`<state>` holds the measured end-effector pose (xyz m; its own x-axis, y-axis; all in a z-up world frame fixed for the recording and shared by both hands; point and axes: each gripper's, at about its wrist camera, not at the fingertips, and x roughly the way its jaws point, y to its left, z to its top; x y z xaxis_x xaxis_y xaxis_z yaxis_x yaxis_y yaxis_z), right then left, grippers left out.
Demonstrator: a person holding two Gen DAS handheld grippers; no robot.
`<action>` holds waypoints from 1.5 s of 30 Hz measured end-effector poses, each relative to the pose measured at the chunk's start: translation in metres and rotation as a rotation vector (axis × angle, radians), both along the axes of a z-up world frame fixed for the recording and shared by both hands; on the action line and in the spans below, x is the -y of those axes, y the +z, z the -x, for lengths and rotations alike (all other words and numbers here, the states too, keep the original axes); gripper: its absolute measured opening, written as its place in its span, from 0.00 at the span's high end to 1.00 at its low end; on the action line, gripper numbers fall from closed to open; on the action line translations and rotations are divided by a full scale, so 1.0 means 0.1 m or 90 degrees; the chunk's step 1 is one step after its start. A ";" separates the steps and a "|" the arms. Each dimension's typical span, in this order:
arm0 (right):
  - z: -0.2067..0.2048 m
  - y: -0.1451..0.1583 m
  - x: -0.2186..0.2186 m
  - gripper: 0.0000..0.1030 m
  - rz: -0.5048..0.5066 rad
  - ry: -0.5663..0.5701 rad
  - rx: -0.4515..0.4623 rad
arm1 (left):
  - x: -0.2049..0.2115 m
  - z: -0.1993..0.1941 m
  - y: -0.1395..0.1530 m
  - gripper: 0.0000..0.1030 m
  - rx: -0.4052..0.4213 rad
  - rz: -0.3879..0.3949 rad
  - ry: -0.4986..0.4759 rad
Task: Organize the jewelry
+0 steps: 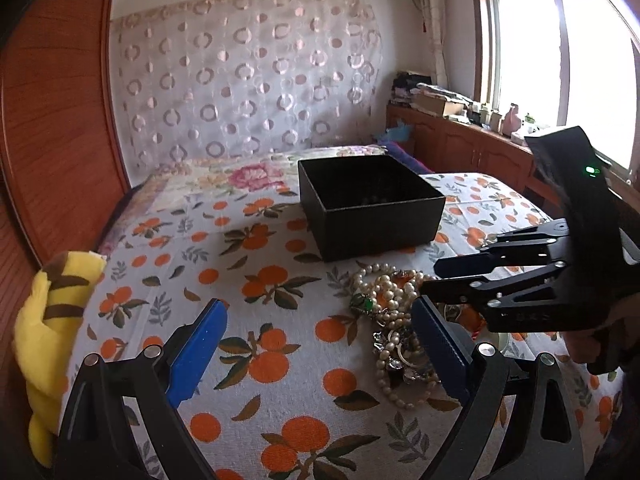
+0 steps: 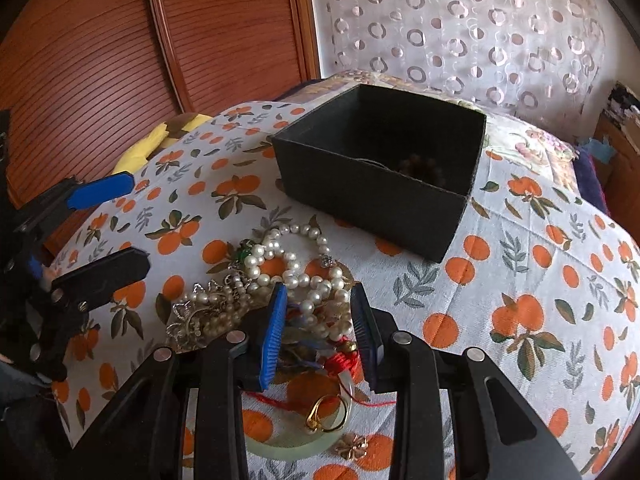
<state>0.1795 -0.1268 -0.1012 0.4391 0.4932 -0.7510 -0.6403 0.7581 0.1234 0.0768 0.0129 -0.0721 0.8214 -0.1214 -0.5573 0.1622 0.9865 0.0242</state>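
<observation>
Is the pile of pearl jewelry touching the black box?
Apart. The right wrist view shows patterned bedspread between the pearl pile and the black box.

Open box [image 1: 370, 204] sitting on the bed [image 1: 256, 264], jewelry pile [image 1: 394, 312] lying just in front of it, plush toy [image 1: 52, 320] resting at the bed's left edge, beads [image 2: 420, 166] lying inside the box

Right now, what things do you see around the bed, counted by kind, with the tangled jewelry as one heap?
Black box: 1
Jewelry heap: 1
Yellow plush toy: 1
Handheld grippers: 2 (left gripper, right gripper)
Total: 5
</observation>
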 end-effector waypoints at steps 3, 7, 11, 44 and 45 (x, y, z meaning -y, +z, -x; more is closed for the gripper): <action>-0.05 0.00 0.01 0.66 -0.009 -0.001 -0.010 | 0.01 -0.01 0.00 0.12 0.001 -0.007 0.001; -0.09 -0.03 -0.02 0.70 -0.008 -0.001 -0.017 | 0.01 -0.01 0.00 0.12 0.002 -0.005 0.001; -0.08 -0.02 -0.03 0.84 -0.009 0.003 -0.018 | 0.01 -0.01 0.00 0.12 0.003 -0.002 0.002; 0.19 1.12 1.04 0.92 -0.080 -0.136 0.195 | -0.02 -0.03 -0.03 0.12 -0.003 -0.006 0.004; 0.21 1.14 1.08 0.92 -0.081 -0.140 0.200 | -0.03 -0.03 -0.04 0.12 -0.004 -0.007 0.004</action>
